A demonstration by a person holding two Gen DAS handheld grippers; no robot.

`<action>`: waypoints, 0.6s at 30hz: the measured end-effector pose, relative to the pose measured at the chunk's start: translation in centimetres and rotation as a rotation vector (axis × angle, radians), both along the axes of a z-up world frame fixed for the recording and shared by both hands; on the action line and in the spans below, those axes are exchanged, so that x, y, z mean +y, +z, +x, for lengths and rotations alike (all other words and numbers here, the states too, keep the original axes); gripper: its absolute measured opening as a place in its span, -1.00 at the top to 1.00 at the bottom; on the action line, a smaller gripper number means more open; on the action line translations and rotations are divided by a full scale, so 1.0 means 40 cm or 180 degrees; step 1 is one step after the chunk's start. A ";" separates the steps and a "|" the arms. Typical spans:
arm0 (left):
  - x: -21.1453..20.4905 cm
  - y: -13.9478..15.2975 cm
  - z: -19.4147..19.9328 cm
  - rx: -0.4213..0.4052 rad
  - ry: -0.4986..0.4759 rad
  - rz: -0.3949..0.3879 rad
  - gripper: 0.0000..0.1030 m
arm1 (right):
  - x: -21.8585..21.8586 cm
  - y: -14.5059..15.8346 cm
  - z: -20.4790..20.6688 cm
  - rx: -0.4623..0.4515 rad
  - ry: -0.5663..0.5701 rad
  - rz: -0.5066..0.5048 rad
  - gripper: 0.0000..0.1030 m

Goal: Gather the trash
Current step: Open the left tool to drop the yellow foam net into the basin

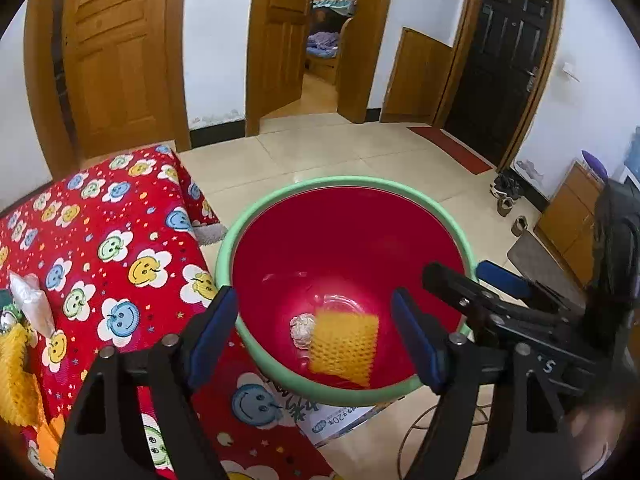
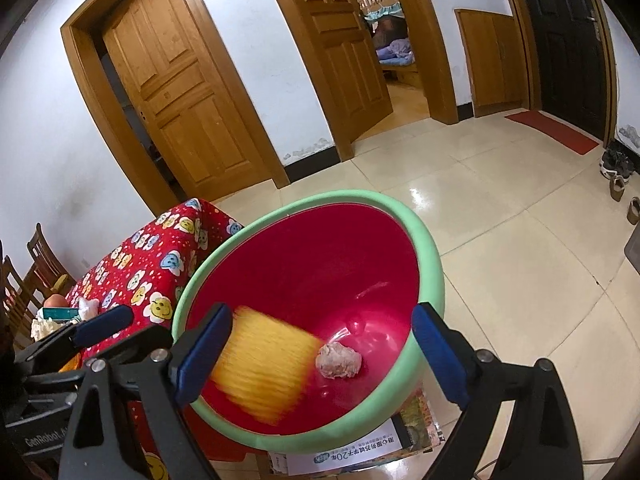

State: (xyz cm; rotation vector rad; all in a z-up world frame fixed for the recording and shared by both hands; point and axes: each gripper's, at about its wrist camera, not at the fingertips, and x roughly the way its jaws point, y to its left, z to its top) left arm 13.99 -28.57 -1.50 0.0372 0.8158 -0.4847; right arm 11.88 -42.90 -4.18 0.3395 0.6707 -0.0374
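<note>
A red basin with a green rim (image 1: pixel 224 248) (image 2: pixel 434 264) stands beside the table. Inside it lie a crumpled paper ball (image 1: pixel 301 330) (image 2: pixel 338 360) and a yellow foam net (image 1: pixel 344 346) (image 2: pixel 264 364), which looks blurred in both views. My left gripper (image 1: pixel 316 320) hangs open over the basin, and no pad touches the net. My right gripper (image 2: pixel 322 320) is also open above the basin, with the net beside its left pad. Each gripper shows at the edge of the other's view: the right gripper (image 1: pixel 460 276), the left gripper (image 2: pixel 72 340). More trash lies on the table: another yellow net (image 1: pixel 16 372) and a clear plastic bag (image 1: pixel 32 304).
The table wears a red smiley-flower cloth (image 1: pixel 120 248) (image 2: pixel 152 264). The basin rests on printed boxes (image 1: pixel 340 420) (image 2: pixel 352 456). Wooden doors, a dark entry door, a red mat (image 1: pixel 452 148) and shoes (image 1: pixel 506 196) surround a tiled floor. Wooden chairs (image 2: pixel 36 276) stand at far left.
</note>
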 end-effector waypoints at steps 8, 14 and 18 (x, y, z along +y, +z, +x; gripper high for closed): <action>0.000 0.000 0.003 0.0049 0.0036 -0.0030 -0.53 | -0.010 0.000 0.000 -0.0004 -0.0012 0.0051 -0.80; -0.008 0.013 -0.007 -0.0046 0.0022 0.0095 -0.63 | -0.004 0.003 -0.001 -0.0017 -0.0016 0.0010 -0.80; 0.008 0.022 -0.008 -0.0100 0.0149 0.0168 -0.73 | 0.002 0.011 -0.003 -0.0034 -0.0053 -0.0025 -0.88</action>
